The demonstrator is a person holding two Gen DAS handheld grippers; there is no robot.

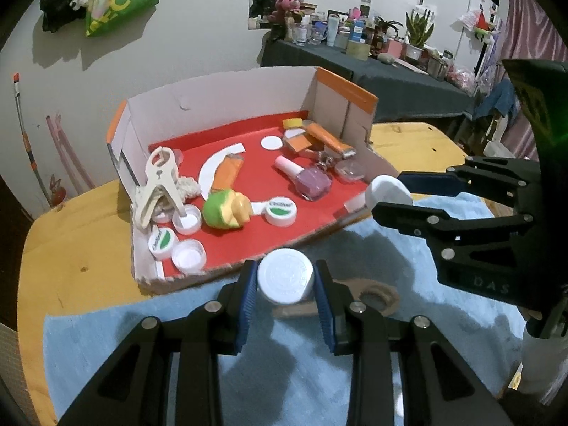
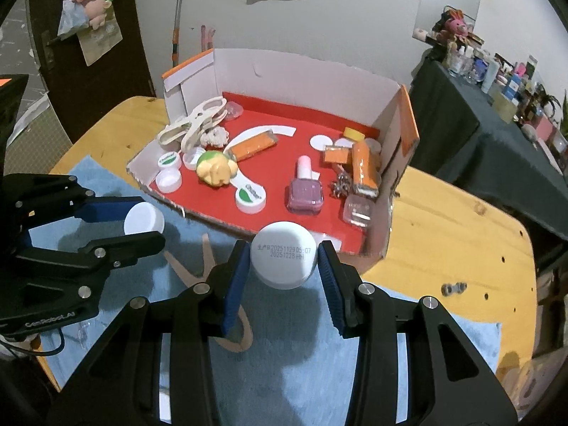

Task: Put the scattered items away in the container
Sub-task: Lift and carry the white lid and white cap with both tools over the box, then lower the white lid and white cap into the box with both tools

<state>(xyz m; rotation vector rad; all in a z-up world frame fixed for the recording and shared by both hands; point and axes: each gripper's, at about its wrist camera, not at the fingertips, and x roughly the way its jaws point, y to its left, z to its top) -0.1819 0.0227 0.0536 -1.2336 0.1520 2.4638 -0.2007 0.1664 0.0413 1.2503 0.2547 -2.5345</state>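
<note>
"Two claws, two white caps. My left claw is squeezing a white cap between its blue pads."

"And the right claw?"

"My right claw grips the other white cap, the one with small printed writing on top. Both caps are up off the blue cloth, just in front of the box."

"What's in the box?"

"Lots of stuff on its red floor. I see a pink nail polish bottle, a big clothes peg, a green and yellow toy, orange packets and some more caps. There's a shiny thing by the packets, maybe a hair clip; it's too small for me to tell."

"Where's the box?"

"On the yellow worktop, its front edge touching the cloth."
</note>
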